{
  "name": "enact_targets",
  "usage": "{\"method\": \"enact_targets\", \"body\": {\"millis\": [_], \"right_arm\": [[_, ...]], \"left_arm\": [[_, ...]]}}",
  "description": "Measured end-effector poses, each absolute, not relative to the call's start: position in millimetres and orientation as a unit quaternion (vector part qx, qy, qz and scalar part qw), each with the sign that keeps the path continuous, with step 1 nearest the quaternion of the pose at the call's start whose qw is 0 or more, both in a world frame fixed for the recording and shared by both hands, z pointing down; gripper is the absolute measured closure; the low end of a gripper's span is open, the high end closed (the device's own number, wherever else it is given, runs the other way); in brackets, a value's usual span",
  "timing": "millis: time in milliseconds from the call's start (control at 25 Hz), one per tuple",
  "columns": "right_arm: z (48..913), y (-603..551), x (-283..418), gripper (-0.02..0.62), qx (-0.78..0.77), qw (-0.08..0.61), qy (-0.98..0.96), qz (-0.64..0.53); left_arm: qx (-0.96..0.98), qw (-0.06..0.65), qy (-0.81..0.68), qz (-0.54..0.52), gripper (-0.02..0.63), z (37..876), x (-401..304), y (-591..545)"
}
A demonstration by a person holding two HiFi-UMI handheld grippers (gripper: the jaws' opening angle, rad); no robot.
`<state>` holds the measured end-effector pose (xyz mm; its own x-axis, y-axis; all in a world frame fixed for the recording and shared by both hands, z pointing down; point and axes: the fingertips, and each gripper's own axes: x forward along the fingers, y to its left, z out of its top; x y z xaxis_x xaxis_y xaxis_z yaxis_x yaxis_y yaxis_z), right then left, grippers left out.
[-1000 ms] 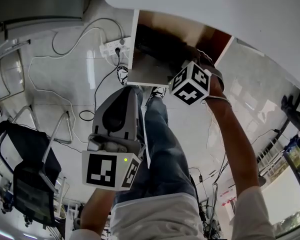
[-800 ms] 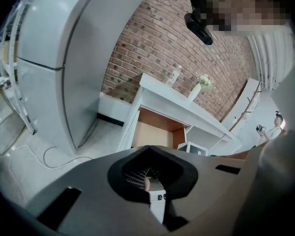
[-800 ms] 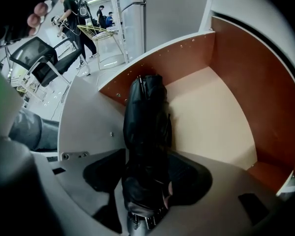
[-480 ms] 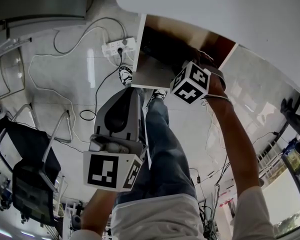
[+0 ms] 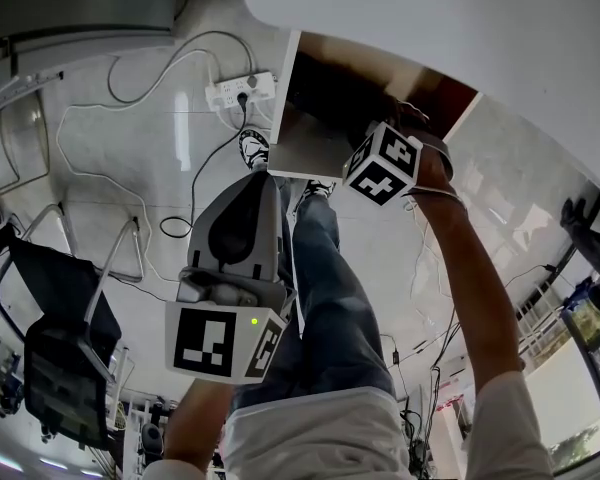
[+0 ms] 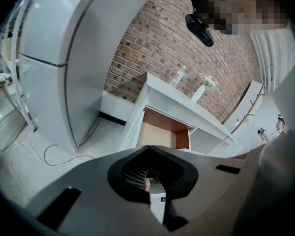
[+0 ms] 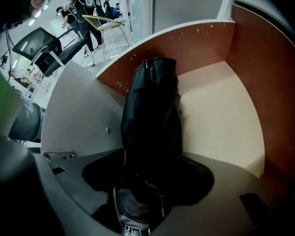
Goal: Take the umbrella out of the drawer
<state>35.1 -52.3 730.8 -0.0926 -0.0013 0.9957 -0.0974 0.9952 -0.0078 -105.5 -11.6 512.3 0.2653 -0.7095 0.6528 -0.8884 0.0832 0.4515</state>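
Black folded umbrella lies in open drawer.

We see a black folded fabric umbrella lying dark against the open wooden drawer, whose walls are reddish-brown and whose floor is pale cream. The rounded white counter is plain. We find matte grey shells on the left hand-held gripper and the right hand-held gripper. The left marker cube and right marker cube carry black squares on white. The denim trousers are faded blue. We note a white power strip on glossy pale grey floor, and a red-brown brick wall with light mortar lines.
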Motion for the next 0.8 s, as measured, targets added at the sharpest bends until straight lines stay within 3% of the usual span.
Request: {"method": "enact_targets", "body": {"millis": [800], "right_arm": [[745.7, -51.1, 34.3, 0.307, 0.022, 0.692, -0.72, 0.053]], "left_arm": [[0.667, 0.432, -0.597, 0.109, 0.589, 516.5, -107.9, -11.3]]}}
